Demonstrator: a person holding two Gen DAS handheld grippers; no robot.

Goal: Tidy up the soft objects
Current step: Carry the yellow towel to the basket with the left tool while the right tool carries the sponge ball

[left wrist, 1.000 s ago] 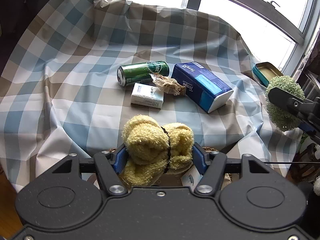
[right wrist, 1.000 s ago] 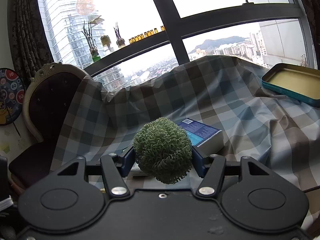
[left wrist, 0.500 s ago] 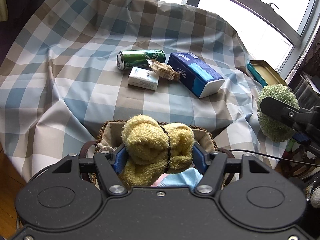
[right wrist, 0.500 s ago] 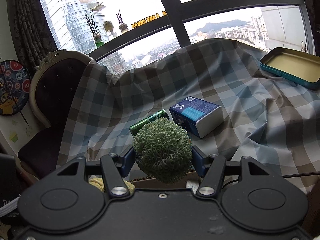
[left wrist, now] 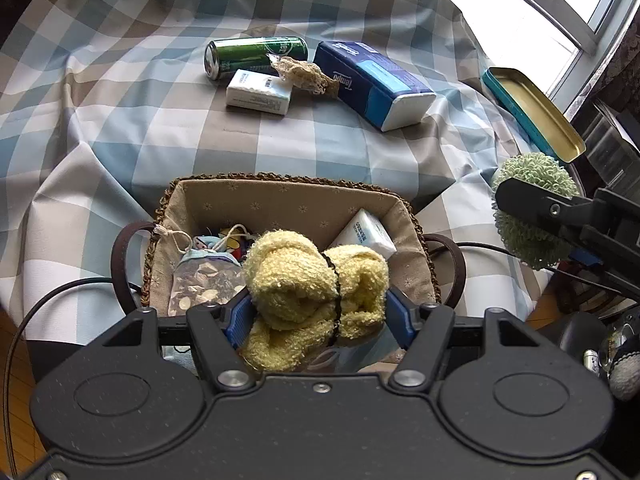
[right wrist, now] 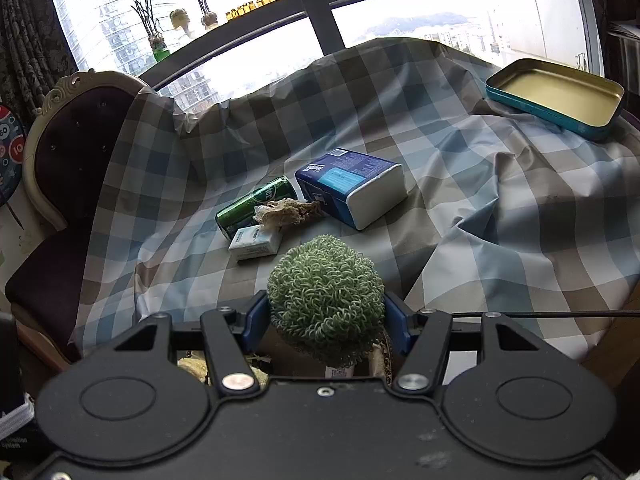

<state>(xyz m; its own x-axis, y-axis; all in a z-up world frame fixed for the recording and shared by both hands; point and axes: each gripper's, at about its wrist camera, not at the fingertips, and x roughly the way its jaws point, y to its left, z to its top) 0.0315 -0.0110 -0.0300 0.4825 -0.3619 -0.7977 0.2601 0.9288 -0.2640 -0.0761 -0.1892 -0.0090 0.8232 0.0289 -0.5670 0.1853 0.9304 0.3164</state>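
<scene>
Over the basket (left wrist: 280, 188), my left gripper (left wrist: 318, 312) pinches the yellow bundle (left wrist: 312, 292). Beside it, my right gripper (right wrist: 326, 320) pinches the green ball (right wrist: 326, 296); the can (left wrist: 256, 54) lies on the cloth (left wrist: 120, 128).

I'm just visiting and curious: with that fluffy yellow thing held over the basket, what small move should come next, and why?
Probably lower the left gripper a little further, then open its fingers. It holds the yellow fluffy bundle right above the lined wicker basket, which already contains a tissue pack and a drawstring pouch. A short drop should land it inside. The right gripper holds the green ball off to the side.
</scene>
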